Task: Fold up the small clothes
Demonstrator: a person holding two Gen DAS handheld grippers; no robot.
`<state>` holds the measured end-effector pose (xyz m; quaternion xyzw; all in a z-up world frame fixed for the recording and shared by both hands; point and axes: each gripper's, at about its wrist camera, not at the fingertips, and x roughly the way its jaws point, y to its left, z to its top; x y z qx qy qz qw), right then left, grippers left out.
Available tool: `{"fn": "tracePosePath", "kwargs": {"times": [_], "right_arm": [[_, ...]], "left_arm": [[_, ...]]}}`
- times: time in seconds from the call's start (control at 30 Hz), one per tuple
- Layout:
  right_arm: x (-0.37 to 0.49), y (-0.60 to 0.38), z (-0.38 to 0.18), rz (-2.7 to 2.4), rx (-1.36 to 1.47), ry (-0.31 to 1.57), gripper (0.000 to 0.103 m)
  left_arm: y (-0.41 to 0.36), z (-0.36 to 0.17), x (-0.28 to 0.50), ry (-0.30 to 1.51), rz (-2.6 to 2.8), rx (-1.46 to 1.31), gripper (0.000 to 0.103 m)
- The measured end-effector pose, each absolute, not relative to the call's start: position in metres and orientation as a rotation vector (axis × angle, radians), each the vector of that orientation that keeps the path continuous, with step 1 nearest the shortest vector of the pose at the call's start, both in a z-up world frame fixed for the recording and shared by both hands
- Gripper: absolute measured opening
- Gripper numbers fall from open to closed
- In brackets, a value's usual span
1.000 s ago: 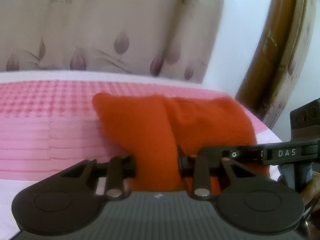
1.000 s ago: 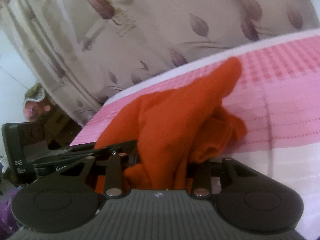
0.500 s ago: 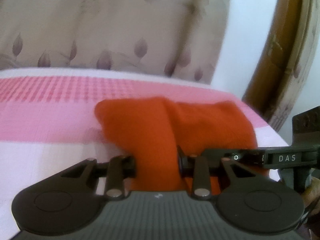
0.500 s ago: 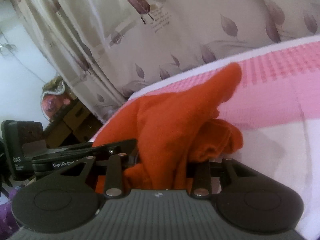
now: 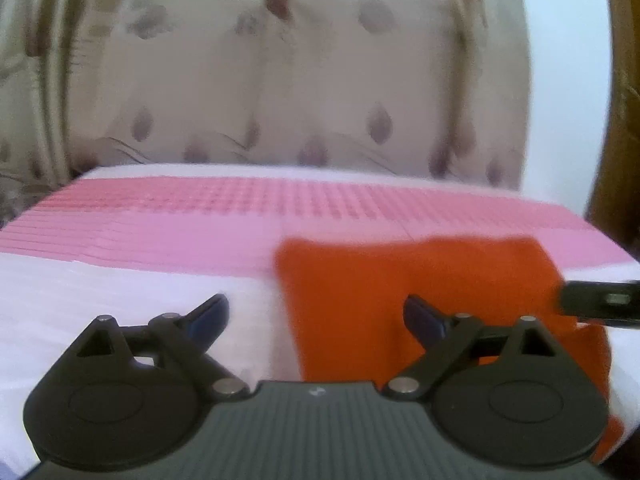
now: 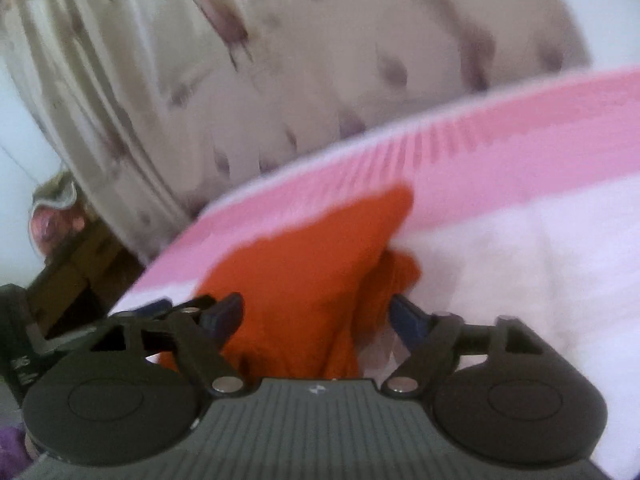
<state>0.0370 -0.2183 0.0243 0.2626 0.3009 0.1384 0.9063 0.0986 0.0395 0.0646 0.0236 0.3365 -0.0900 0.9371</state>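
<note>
While both grippers, left (image 5: 316, 316) and right (image 6: 316, 314), open their jaws off the orange cloth (image 5: 420, 300) near the bed's (image 5: 120, 300) edge, a pad could snag and undo the fold.

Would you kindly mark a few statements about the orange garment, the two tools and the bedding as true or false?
1. The orange garment lies on a pink and white bedspread. True.
2. The left tool is clamped shut on the garment. False: its jaws are opening, pads clear of the cloth.
3. A leaf-patterned curtain hangs behind the bed. True.
4. The right tool has nothing between its jaws. False: the garment lies between its opening jaws, unpinched.
5. The garment is blue. False: it is orange.
</note>
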Motion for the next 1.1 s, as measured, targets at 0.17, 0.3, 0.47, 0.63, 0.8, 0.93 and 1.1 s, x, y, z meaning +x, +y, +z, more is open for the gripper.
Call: {"fn": "tracePosePath", "kwargs": {"times": [0.17, 0.3, 0.47, 0.63, 0.8, 0.93, 1.1], "right_arm": [[-0.007, -0.215, 0.062, 0.225, 0.41, 0.456, 0.103], [-0.028, -0.211, 0.079, 0.235, 0.356, 0.393, 0.103], [-0.05, -0.21, 0.099, 0.243, 0.342, 0.316, 0.103], [-0.064, -0.21, 0.114, 0.246, 0.326, 0.266, 0.103], [-0.072, -0.209, 0.122, 0.249, 0.327, 0.257, 0.103], [-0.078, -0.208, 0.123, 0.251, 0.339, 0.253, 0.103], [-0.082, -0.209, 0.123, 0.25, 0.337, 0.258, 0.103]], "left_arm": [[0.034, 0.1, 0.081, 0.587, -0.081, 0.062, 0.103], [0.023, 0.13, 0.057, 0.462, -0.041, 0.1, 0.103], [0.014, 0.167, 0.034, 0.359, -0.058, 0.11, 0.103], [0.015, 0.197, 0.017, 0.293, -0.05, 0.034, 0.103], [0.003, 0.215, 0.005, 0.265, -0.048, 0.147, 0.103], [0.005, 0.223, 0.005, 0.305, -0.115, 0.102, 0.103], [0.004, 0.22, 0.01, 0.371, -0.132, 0.074, 0.103]]}}
